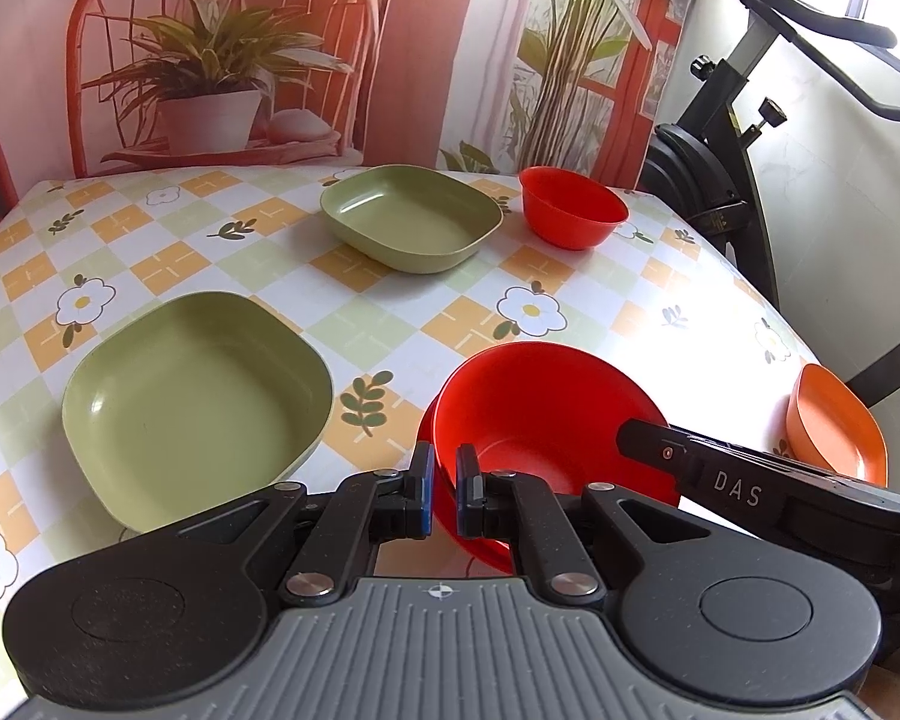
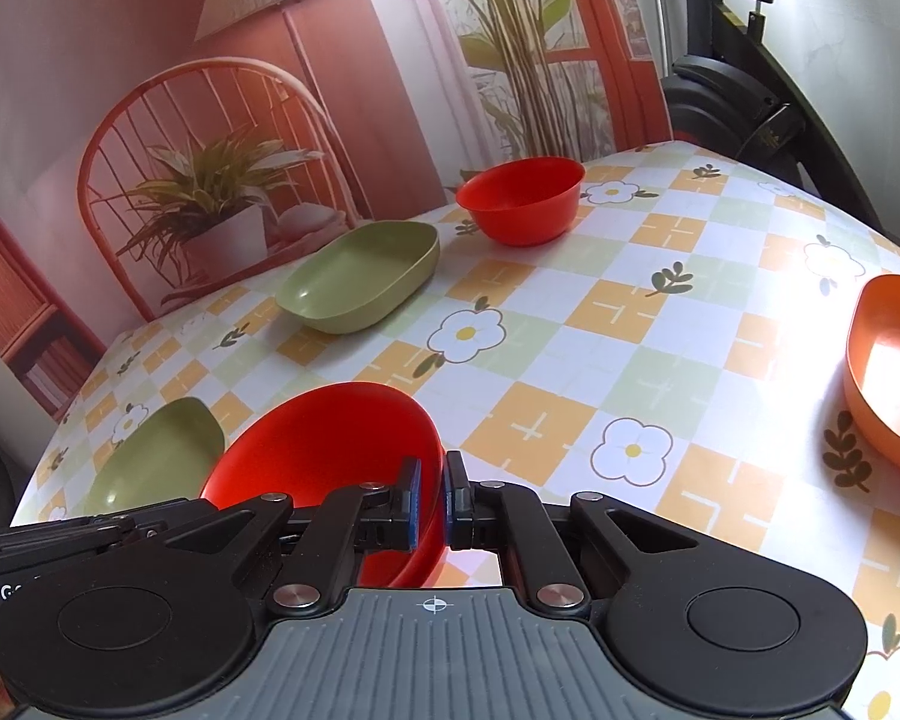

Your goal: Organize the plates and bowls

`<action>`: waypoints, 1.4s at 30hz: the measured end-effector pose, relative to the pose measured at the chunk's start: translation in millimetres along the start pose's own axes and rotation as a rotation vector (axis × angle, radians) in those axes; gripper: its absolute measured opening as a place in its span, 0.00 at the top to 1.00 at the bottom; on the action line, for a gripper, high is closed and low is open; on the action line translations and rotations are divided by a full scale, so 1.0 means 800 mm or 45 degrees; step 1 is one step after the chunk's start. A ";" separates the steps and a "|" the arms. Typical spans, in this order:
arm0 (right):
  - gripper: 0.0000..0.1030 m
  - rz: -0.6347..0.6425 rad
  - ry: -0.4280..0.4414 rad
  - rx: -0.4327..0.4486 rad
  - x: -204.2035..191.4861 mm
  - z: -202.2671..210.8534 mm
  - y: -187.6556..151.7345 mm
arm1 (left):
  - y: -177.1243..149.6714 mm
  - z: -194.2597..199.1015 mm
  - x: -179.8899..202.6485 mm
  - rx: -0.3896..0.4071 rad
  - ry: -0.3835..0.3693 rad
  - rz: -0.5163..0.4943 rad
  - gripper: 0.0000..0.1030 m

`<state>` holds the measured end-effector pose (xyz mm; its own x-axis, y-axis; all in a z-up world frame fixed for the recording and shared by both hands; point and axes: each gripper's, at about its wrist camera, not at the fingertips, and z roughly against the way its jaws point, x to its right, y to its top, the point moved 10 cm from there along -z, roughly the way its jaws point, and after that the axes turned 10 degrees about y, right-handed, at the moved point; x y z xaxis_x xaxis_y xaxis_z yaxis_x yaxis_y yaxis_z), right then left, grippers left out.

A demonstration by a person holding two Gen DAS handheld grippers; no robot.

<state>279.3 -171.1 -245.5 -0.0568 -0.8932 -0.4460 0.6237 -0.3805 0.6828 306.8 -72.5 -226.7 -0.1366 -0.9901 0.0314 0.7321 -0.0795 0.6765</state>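
a home: floral checked tablecloth (image 1: 390, 306) on a table, exercise bike (image 1: 726, 138) beside it

Hidden and cut-off parts around the near red bowl (image 1: 546, 414) and the dishes at the edges

In the left wrist view the bowl's near rim goes behind the left gripper (image 1: 444, 495), and it is not clear whether a second bowl sits under it. The right gripper (image 2: 431, 510) covers its rim on the other side. The orange dish (image 2: 888, 372) is cut by the picture's right edge. The near green plate (image 2: 156, 456) is partly hidden behind the bowl and the black tool.
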 end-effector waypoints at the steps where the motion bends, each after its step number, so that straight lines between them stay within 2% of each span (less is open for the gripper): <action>1: 0.92 -0.001 0.000 0.000 0.000 0.000 0.000 | 0.000 -0.001 0.000 -0.002 -0.001 0.001 0.92; 18: 0.83 -0.019 0.009 0.023 0.001 0.007 0.003 | 0.002 0.003 -0.006 -0.005 0.002 0.034 0.90; 27: 0.74 -0.063 0.083 0.056 -0.014 0.043 0.038 | 0.033 0.051 -0.037 0.084 0.013 0.106 0.90; 31: 0.68 -0.036 0.093 0.114 -0.023 0.070 0.058 | 0.047 0.079 -0.055 0.125 0.012 0.153 0.89; 33: 0.60 -0.032 0.105 0.140 -0.026 0.081 0.068 | 0.057 0.093 -0.062 0.156 0.020 0.154 0.89; 35: 0.47 -0.018 0.107 0.177 -0.027 0.092 0.081 | 0.069 0.106 -0.068 0.193 0.035 0.149 0.89; 42: 0.35 0.030 0.115 0.352 -0.029 0.129 0.141 | 0.111 0.146 -0.091 0.313 0.072 0.162 0.89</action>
<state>270.6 -218.1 -98.6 0.0327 -0.8825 -0.4692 0.3872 -0.4216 0.8199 303.7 5.6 -82.8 -0.0117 -0.9958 0.0911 0.5562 0.0692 0.8282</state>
